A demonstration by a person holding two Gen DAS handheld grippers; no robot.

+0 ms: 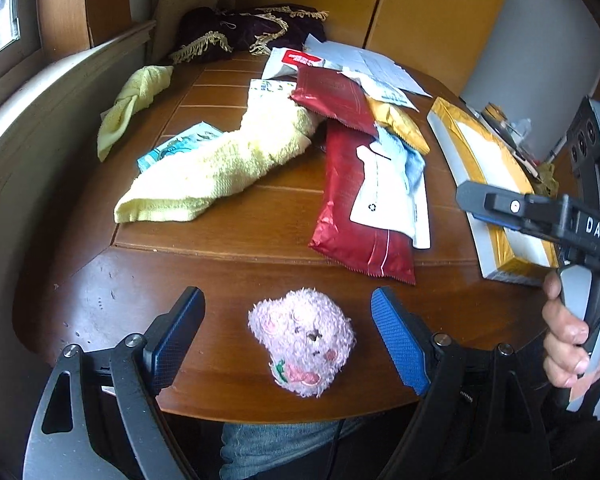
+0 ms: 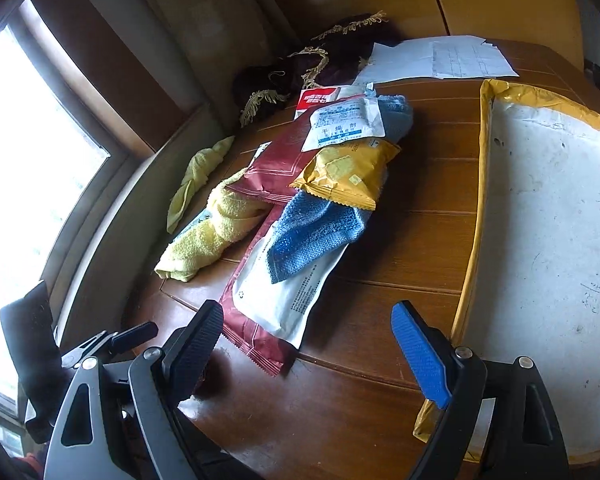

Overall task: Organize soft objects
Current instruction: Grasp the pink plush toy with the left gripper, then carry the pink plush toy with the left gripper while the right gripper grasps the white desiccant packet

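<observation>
The left gripper (image 1: 288,340) stands with its jaws wide apart, and the pink plush bear head (image 1: 302,340) lies between them on the near edge of the wooden table (image 1: 228,276), touching neither pad. It is roundish, so no long axis matters; closing would probably catch it. The right gripper (image 2: 312,354), also spread apart and empty, hovers over bare wood, farther from the plush. Beyond lie a yellow towel (image 1: 216,172), red packets (image 1: 352,208) and a blue cloth (image 2: 312,236).

Daylight from blown-out window (image 2: 32,184), fisheye-curved dark edges, soft shadows
</observation>
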